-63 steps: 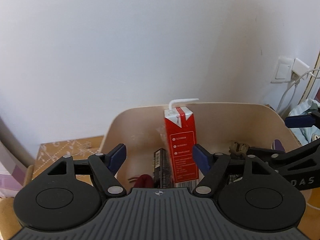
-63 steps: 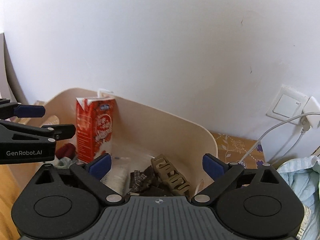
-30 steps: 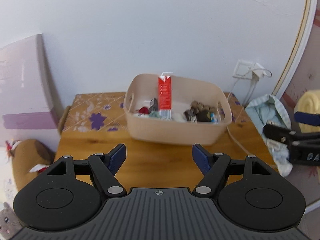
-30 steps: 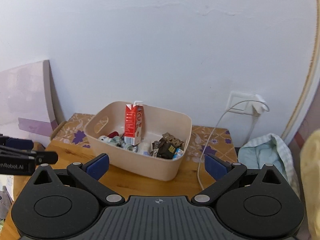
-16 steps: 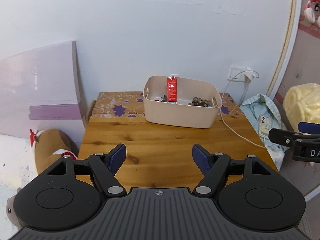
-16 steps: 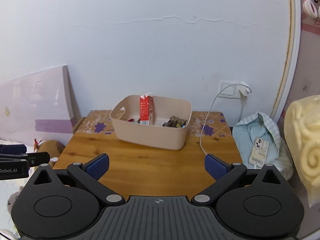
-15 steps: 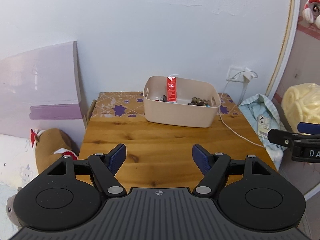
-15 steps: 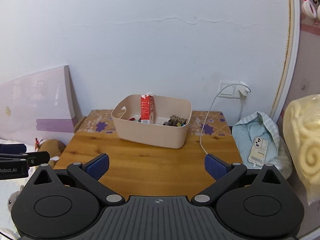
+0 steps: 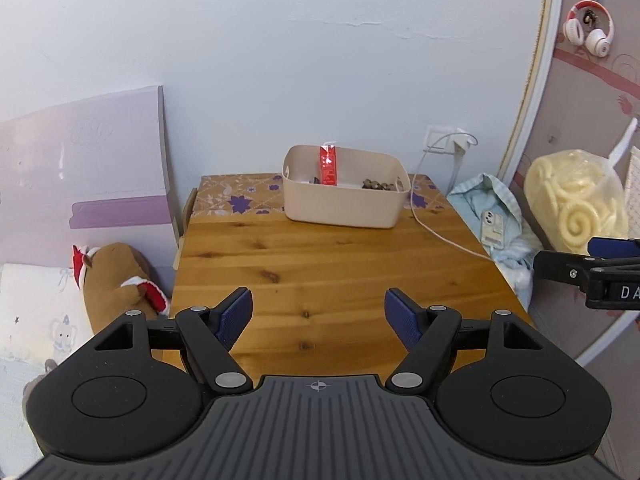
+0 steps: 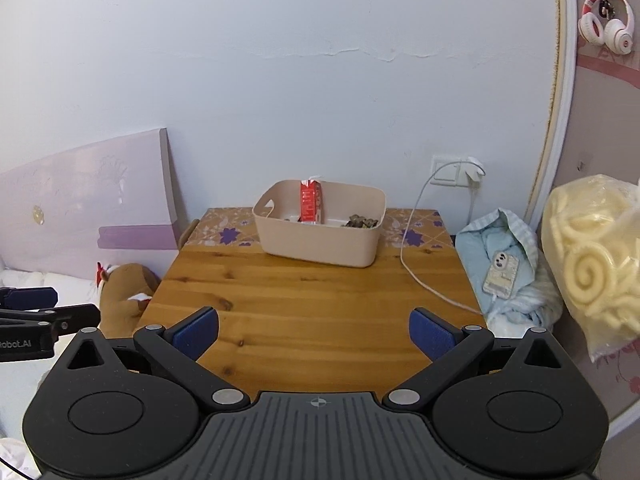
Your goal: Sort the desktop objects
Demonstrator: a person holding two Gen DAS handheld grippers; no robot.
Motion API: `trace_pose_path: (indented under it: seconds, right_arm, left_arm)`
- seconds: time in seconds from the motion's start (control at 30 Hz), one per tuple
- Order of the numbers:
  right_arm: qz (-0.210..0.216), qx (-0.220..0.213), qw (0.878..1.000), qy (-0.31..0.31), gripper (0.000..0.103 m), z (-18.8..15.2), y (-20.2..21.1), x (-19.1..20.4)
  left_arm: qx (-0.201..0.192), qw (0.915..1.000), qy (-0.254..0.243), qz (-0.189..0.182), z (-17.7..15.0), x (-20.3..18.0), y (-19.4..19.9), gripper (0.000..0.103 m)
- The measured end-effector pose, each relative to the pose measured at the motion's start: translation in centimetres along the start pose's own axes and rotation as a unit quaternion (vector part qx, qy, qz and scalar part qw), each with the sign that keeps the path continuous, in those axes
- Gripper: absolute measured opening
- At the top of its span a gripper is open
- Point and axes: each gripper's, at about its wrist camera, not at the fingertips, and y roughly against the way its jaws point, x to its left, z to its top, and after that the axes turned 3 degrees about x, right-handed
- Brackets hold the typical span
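A beige bin [image 9: 340,208] [image 10: 316,244] stands at the far end of the wooden table [image 9: 320,264] [image 10: 312,304], near the wall. Inside it a red milk carton [image 9: 328,166] [image 10: 310,201] stands upright, with a brown hair clip [image 9: 376,185] [image 10: 362,221] and other small items around it. My left gripper [image 9: 319,314] hovers open over the table's near edge, nothing between its blue pads. My right gripper [image 10: 314,334] is likewise open and empty, far back from the bin. Each gripper's tip shows at the edge of the other's view.
A white charging cable [image 10: 416,256] runs from a wall socket [image 10: 456,170] across the table's right side. A phone [image 10: 500,274] lies on light blue cloth to the right. A plush toy [image 9: 116,276] and purple board [image 9: 80,168] sit left of the table.
Both grippers have pulled far back and upward from the bin, which has shrunk in both views. The whole table top now shows. Both stayed open.
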Motion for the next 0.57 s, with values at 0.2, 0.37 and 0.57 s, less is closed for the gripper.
trace_pose_path:
  seconds: [0.2,0.37,0.57]
  right_arm:
    - [0.005,0.017,1.0,-0.011,0.103,-1.3,3.1,0.4]
    - [0.002,0.021,1.0,-0.006,0.103,-1.8,5.2,1.0]
    - [0.011,0.032,0.999,0.002,0.103,-1.6,6.4,1.7]
  left_arm:
    - [0.006,1.0,-0.003,-0.002,-1.9,0.2,4.0,0.075]
    - [0.014,0.9998,-0.013,-0.004,-3.3,0.2,6.4,0.075]
    - [0.025,0.9995,-0.01,-0.016,-4.2,0.5,8.4,0.075]
